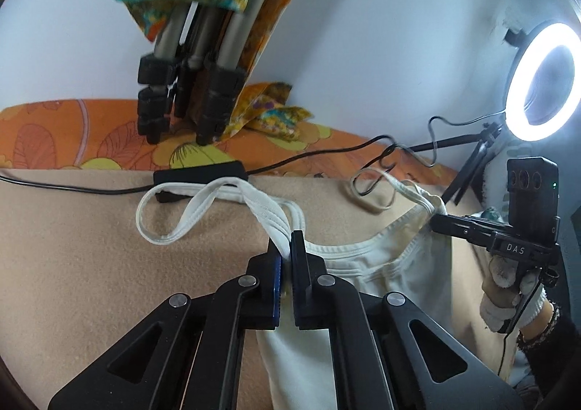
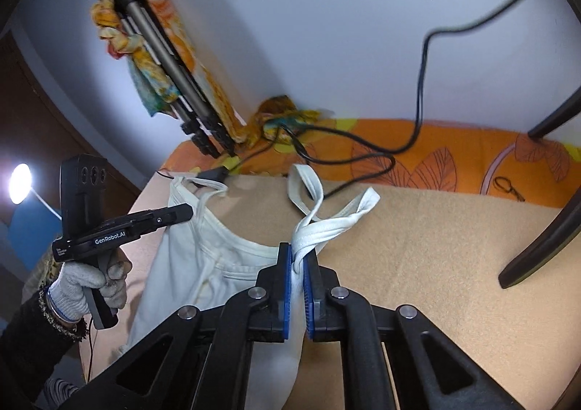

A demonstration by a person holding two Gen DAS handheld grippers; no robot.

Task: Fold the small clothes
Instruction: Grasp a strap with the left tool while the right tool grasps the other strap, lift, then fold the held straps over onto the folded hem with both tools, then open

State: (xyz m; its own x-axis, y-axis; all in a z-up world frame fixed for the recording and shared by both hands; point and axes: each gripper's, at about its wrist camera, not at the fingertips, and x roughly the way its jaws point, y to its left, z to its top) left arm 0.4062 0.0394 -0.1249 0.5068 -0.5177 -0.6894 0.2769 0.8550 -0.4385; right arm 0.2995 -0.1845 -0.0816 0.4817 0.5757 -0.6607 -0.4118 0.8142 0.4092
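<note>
A white sleeveless top (image 1: pixel 381 265) hangs between my two grippers over a beige blanket (image 1: pixel 90 265). In the left wrist view my left gripper (image 1: pixel 286 242) is shut on one bunched shoulder strap, whose loop (image 1: pixel 163 228) trails off to the left. To the right, a gloved hand holds my right gripper (image 1: pixel 435 220), shut on the other strap. In the right wrist view my right gripper (image 2: pixel 298 253) pinches a twisted strap of the top (image 2: pixel 189 265). My left gripper (image 2: pixel 189 210) grips the far shoulder at the left.
A folded tripod (image 1: pixel 189 83) draped in colourful cloth leans on the wall behind. Black cables (image 1: pixel 326 152) and an adapter box (image 1: pixel 199 174) lie on the orange floral sheet (image 1: pixel 54 130). A lit ring light (image 1: pixel 541 83) stands at the right. Dark stand legs (image 2: pixel 537 246) rest on the blanket.
</note>
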